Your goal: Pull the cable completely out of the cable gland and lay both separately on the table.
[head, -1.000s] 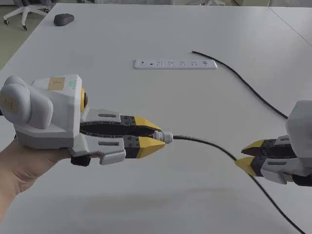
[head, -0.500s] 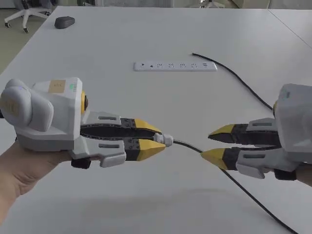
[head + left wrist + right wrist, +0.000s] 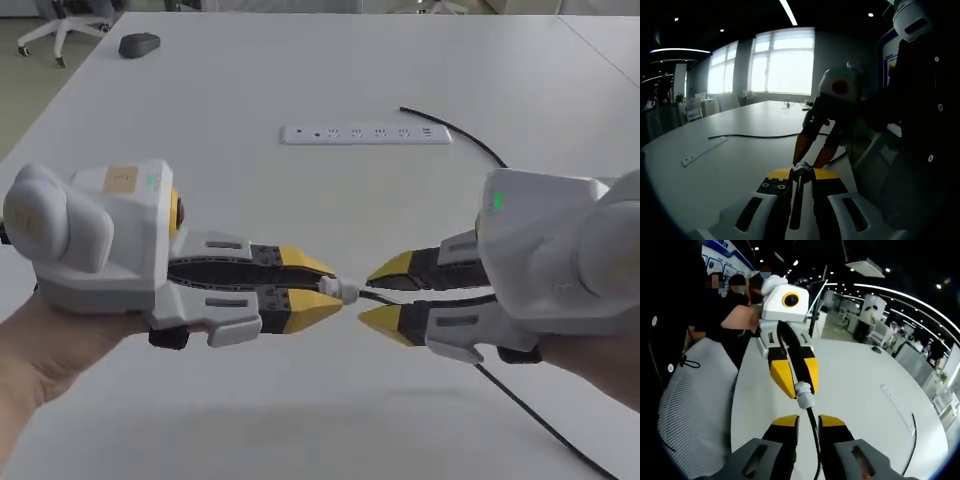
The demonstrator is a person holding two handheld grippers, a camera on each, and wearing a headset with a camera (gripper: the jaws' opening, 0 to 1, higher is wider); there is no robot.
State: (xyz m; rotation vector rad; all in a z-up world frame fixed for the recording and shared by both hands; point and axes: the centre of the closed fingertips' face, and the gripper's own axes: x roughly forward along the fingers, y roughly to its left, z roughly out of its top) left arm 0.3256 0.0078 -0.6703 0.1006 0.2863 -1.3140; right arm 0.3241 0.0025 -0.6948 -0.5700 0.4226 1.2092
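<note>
Two grippers meet nose to nose over the table (image 3: 300,70) in the head view. My left gripper (image 3: 325,291) comes in from the left and pinches the cable gland (image 3: 342,291) at its tips, so the white gland pokes out to the right. The cable (image 3: 535,418) leaves the gland going right, so its long line runs left to right, straight into my right gripper (image 3: 372,297). That one has its jaws spread, one above the cable and one below, just beside the gland. Past it the cable runs off to the near right, and its other end lies far away by the power strip (image 3: 365,133). Both grippers are about level and point at each other. In the left gripper view, the gland (image 3: 802,168) sits right at my own pressed tips. The right gripper (image 3: 812,150) faces me just beyond it with its jaws apart. In the right gripper view, the cable (image 3: 814,440) runs up the gap between my own spread jaws to the gland (image 3: 804,394), which the left gripper (image 3: 799,382) grips from the far side. I think the next move is to close the right jaws on the cable near the gland and pull right, along the cable's own line.
</note>
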